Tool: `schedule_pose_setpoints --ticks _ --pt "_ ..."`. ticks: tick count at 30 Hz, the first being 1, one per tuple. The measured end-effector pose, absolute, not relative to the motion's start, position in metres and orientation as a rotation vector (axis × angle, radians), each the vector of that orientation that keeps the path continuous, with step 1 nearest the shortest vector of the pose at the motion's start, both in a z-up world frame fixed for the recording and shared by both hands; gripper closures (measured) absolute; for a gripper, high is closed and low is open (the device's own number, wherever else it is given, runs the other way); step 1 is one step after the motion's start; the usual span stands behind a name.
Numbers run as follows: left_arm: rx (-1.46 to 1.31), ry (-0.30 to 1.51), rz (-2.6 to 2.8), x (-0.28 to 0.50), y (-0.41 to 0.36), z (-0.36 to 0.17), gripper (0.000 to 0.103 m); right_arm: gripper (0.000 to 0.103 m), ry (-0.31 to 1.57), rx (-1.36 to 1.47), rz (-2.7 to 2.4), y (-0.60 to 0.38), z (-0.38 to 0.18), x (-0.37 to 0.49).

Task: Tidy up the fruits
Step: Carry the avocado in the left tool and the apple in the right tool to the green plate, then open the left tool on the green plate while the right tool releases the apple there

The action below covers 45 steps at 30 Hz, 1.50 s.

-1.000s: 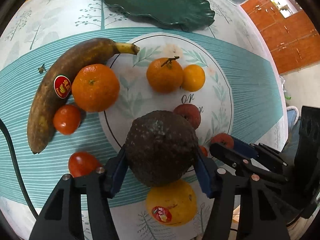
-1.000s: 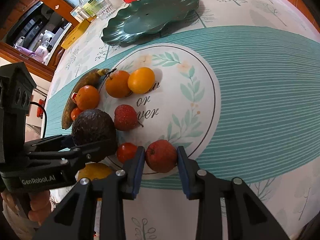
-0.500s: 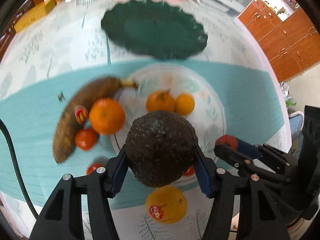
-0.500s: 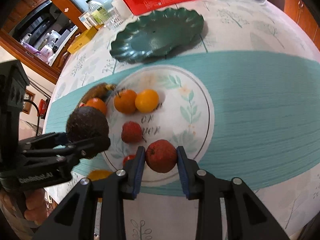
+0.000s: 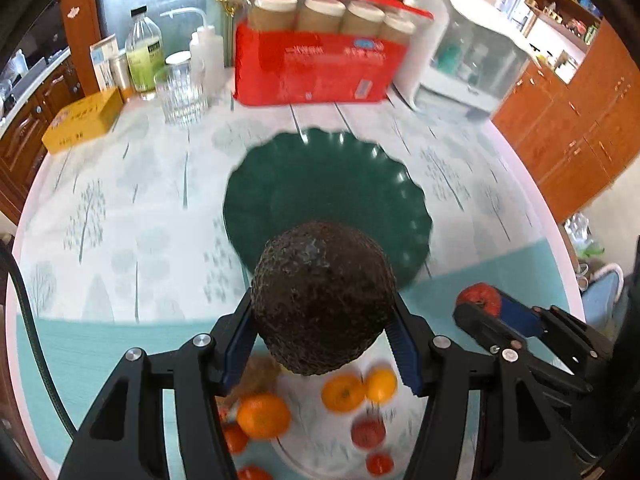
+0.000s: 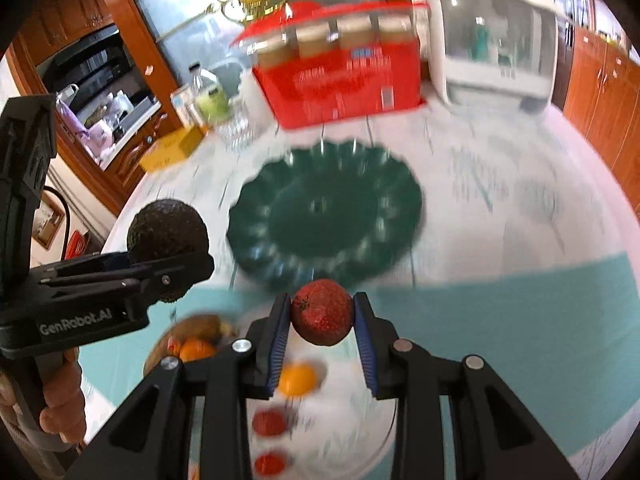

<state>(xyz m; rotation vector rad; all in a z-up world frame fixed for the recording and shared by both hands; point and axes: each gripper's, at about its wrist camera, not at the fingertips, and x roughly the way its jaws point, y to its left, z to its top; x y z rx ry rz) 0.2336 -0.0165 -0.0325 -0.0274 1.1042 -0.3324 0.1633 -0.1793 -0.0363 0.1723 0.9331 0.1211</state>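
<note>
— Holding what, in each hand?

— My left tongs [image 5: 324,344] are closed tight on the avocado [image 5: 323,298]; both blue pads press its sides. My right tongs [image 6: 322,330] are closed on a red fruit [image 6: 322,311], pads touching it on either side.

— Where are the two fruits?

— Both are up off the surface [image 5: 120,208]. In the left view the avocado covers the near edge of the green plate [image 5: 320,188]; in the right view the red fruit sits just before that plate's [image 6: 324,216] near rim. The avocado [image 6: 168,232] is to the left of the red fruit, apart from it.

— And under them?

— The rest of the fruit: an orange [image 5: 263,416], two smaller ones [image 5: 343,393] side by side, small red fruits [image 5: 368,434], all blurred, lying on a white round print in the teal band of the cloth.

— Farther back?

— Past the plate stand a red pack [image 5: 316,68] of cups, a glass [image 5: 181,94], a bottle [image 5: 144,60], a yellow box [image 5: 82,122] and a white cabinet [image 5: 472,64].
</note>
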Motion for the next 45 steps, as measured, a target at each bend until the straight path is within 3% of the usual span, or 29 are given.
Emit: schedule_pose_setpoints --ticks 6,13,22,35,37,39,42,45 --pt "-0.035 1.091 -0.295 0.283 -0.016 -0.042 0.044 0.071 0.887 0.145 0.075 -0.181 -0.036 0.214" --pt "-0.020 1.144 -0.260 0.325 -0.023 -0.082 0.044 0.071 0.975 0.116 0.045 -0.179 -0.076 0.257" --pt "-0.018 1.204 -0.257 0.338 -0.032 -0.124 0.044 0.071 1.071 0.116 0.038 -0.178 -0.117 0.270" --pt "-0.017 1.227 -0.275 0.343 -0.033 -0.138 0.043 0.070 1.097 0.064 0.035 -0.166 -0.128 0.275" --pt "-0.014 1.200 -0.277 0.342 -0.034 -0.135 0.038 0.067 1.098 0.057 0.033 -0.165 -0.129 0.275" --pt "-0.007 1.179 -0.280 0.341 -0.035 -0.131 0.018 0.057 1.090 0.069 0.036 -0.166 -0.127 0.274" --pt "-0.012 1.173 -0.297 0.340 -0.036 -0.125 0.007 0.045 1.057 0.066 0.031 -0.166 -0.121 0.271" --pt "-0.031 1.176 -0.296 0.340 -0.034 -0.122 0.001 0.040 1.037 0.056 0.030 -0.166 -0.116 0.269"
